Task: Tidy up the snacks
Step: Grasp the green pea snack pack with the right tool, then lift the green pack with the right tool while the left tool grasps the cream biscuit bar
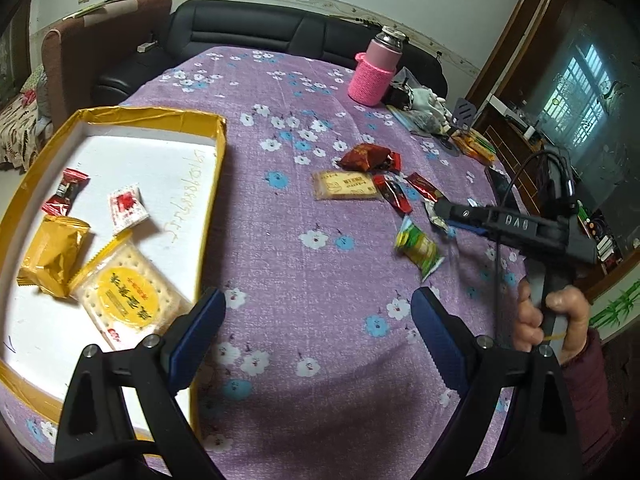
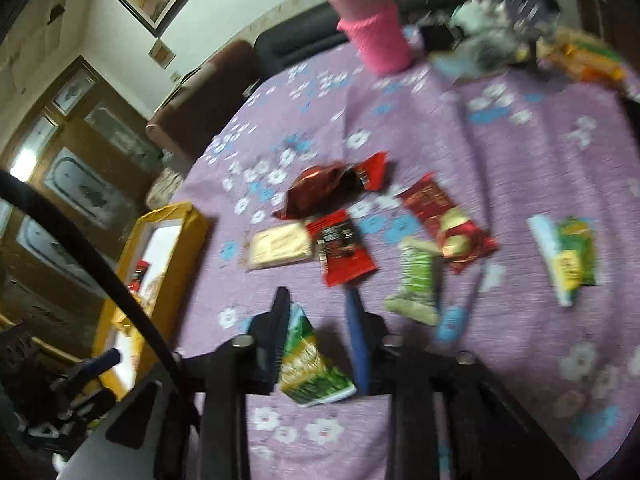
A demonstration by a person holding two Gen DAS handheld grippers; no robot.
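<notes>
- Your left gripper (image 1: pixel 320 320) was spread wide with nothing between its blue pads, hanging over bare purple flowered tablecloth (image 1: pixel 312 208) just right of the yellow-rimmed box (image 1: pixel 208 208).
- Your right gripper (image 2: pixel 320 320) had its fingers drawn in on a green snack packet (image 2: pixel 310 364) — the packet sat between the pads, though the blur made it hard to tell how firmly both pads pressed it.
- In the box, nearest you, lay a round-labelled cracker pack (image 1: pixel 128 292), touching a gold foil pack (image 1: pixel 52 256); beyond them sat a small white-and-red sachet (image 1: pixel 126 208) and a red candy (image 1: pixel 64 192).
- Further out on the cloth, well apart from the box, the loose snacks clustered: a tan biscuit pack (image 1: pixel 346 190), a red bar (image 1: pixel 392 194) just beside it, and a dark red foil bag (image 1: pixel 368 156) behind them.
- In the right wrist view a second green packet (image 2: pixel 416 280) lay beside a red-and-gold wrapper (image 2: pixel 448 224), with another green-and-white pack (image 2: pixel 564 256) off to the right.
- At the far edge stood a pink flask (image 1: pixel 376 68) — upright, in a knitted sleeve.
</notes>
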